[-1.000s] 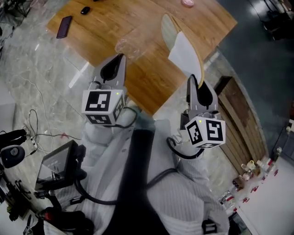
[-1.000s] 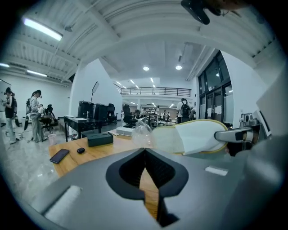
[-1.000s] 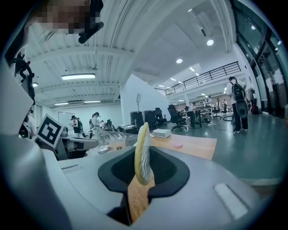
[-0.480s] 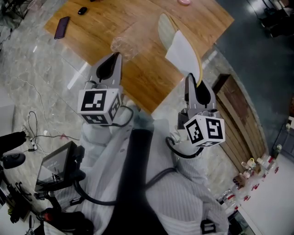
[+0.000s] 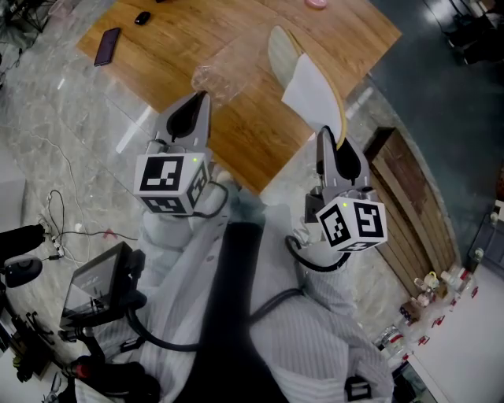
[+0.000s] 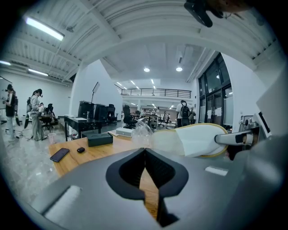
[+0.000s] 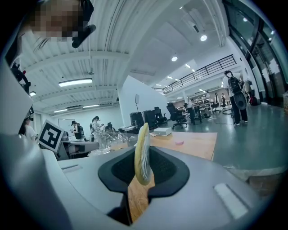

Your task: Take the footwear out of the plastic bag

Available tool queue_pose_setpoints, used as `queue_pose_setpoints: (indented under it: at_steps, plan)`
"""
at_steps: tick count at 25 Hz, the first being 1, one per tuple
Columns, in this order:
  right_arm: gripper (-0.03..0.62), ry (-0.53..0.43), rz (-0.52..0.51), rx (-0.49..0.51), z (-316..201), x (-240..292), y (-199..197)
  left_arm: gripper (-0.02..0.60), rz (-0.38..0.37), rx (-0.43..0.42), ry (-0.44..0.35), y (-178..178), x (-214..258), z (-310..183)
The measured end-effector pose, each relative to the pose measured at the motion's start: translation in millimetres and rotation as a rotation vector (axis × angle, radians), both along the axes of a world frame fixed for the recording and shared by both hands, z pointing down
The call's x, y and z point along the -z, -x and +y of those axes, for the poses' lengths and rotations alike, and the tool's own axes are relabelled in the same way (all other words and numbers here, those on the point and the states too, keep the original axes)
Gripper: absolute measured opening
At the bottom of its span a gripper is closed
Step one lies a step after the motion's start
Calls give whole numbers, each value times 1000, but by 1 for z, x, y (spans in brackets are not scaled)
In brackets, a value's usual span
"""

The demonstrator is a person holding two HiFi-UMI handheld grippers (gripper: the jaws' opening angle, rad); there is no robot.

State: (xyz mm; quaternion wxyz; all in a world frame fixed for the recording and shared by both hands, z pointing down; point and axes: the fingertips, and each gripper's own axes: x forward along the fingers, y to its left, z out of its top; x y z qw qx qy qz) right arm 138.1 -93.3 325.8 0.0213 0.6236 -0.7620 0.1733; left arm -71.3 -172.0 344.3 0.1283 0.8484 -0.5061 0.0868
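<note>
On my head view, the pale slipper with a yellow sole (image 5: pixel 311 88) loses its near end behind the right gripper (image 5: pixel 328 140). At twelve o'clock the frame edge cuts off a small pink round thing (image 5: pixel 316 3). At eleven o'clock, a little black lump (image 5: pixel 142 17) is too small for me to identify.

This is a large open-plan office or lab hall, not a home. In the left gripper view, high above the jaws, a white ribbed ceiling (image 6: pixel 135 31) carries strip lights (image 6: pixel 43 28). Far beyond the jaws, an upper gallery with a railing (image 6: pixel 155 93) crosses the back wall. To the right of the jaws stand tall glass walls (image 6: pixel 211 103). To their left there are dark desks (image 6: pixel 76 121) and office chairs (image 6: pixel 128 117), and people (image 6: pixel 36 110) stand in small groups. Just beyond the jaws is a wooden table (image 6: pixel 99 150) with a phone (image 6: pixel 59 154) on it. In the head view, the floor (image 5: pixel 55 118) left of the jaws is polished stone, with loose cables (image 5: pixel 55 205) on it.
</note>
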Motion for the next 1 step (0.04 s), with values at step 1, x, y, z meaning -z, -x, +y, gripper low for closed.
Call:
queue_pose_setpoints:
  at_steps: [1]
  plan:
    - [80, 5, 2, 3, 0, 0, 0, 3, 0, 0, 0, 0, 0, 0]
